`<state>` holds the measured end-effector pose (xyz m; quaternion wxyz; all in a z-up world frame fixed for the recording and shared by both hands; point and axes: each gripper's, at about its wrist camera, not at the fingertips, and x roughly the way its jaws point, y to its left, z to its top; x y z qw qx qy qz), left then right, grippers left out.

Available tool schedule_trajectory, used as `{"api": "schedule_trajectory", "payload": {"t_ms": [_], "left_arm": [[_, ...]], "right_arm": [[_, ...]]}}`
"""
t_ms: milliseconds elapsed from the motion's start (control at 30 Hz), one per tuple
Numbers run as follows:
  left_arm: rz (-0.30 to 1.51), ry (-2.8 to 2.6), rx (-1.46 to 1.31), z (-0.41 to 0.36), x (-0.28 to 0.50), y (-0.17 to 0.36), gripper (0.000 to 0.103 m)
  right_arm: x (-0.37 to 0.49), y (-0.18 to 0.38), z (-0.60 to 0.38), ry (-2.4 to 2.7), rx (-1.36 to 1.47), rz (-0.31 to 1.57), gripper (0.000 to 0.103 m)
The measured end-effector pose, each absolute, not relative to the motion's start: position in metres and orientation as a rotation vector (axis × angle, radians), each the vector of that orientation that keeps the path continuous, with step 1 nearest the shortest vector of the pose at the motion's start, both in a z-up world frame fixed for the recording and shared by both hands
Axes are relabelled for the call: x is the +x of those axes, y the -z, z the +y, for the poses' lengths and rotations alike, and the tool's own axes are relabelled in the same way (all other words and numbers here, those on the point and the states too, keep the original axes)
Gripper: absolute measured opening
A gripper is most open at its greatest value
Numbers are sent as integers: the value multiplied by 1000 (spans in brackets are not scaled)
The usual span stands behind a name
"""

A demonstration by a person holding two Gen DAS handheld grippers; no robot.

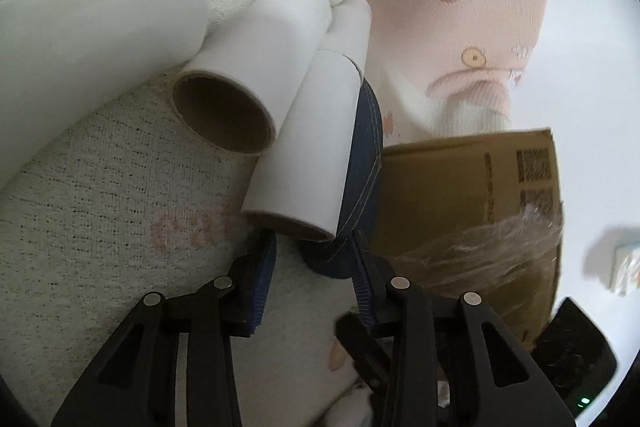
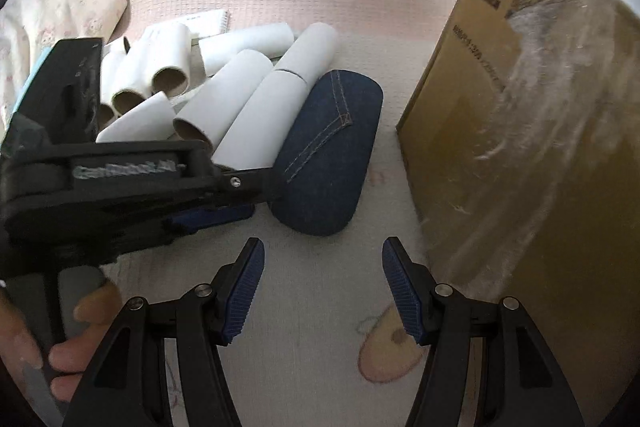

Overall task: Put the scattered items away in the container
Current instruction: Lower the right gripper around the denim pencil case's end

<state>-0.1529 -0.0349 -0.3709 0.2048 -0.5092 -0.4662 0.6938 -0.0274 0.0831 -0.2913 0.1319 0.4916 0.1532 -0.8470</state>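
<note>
Several white cardboard tubes (image 2: 160,75) lie heaped on the pink cartoon mat (image 2: 320,307). The longest white tube (image 1: 308,147) leans against a denim-covered case (image 1: 364,147), which the right wrist view shows lying flat (image 2: 332,155). My left gripper (image 1: 314,239) has its tips at the near ends of that tube and the case. A strip of mat shows between its left pad and the case, so its jaws stand partly open. It is seen from the side in the right wrist view (image 2: 264,195). My right gripper (image 2: 324,287) hangs open over bare mat. The brown cardboard box (image 2: 500,147) stands to the right.
Crumpled clear film (image 2: 532,75) covers part of the box. A patterned cloth (image 2: 60,7) and a small notepad (image 2: 212,21) lie behind the tubes. A person's hand (image 2: 80,339) holds the left gripper's handle. A black device (image 1: 576,347) lies beyond the box.
</note>
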Motion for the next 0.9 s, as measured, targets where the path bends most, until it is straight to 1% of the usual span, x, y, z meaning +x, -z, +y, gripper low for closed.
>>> {"api": "schedule_trajectory", "payload": {"t_ms": [100, 333, 467, 500, 700, 900], "left_arm": [[-1338, -1912, -1414, -39, -156, 373, 42], [-1277, -1937, -1395, -34, -167, 370, 43], [-1291, -1925, -1395, -34, -171, 372, 43], [-1292, -1924, -1403, -34, -171, 374, 40], [-1308, -1917, -1397, -33, -174, 378, 35], [-1362, -1859, -1413, -36, -163, 382, 32]], "right_arm": [[-36, 294, 82, 2442, 1431, 413, 59], [-51, 304, 74, 2431, 1433, 429, 59], [-59, 313, 71, 2413, 1461, 403, 59], [-60, 314, 72, 2411, 1467, 390, 59], [-68, 315, 79, 2406, 1481, 272, 59], [-66, 313, 79, 2394, 1496, 247, 58]]}}
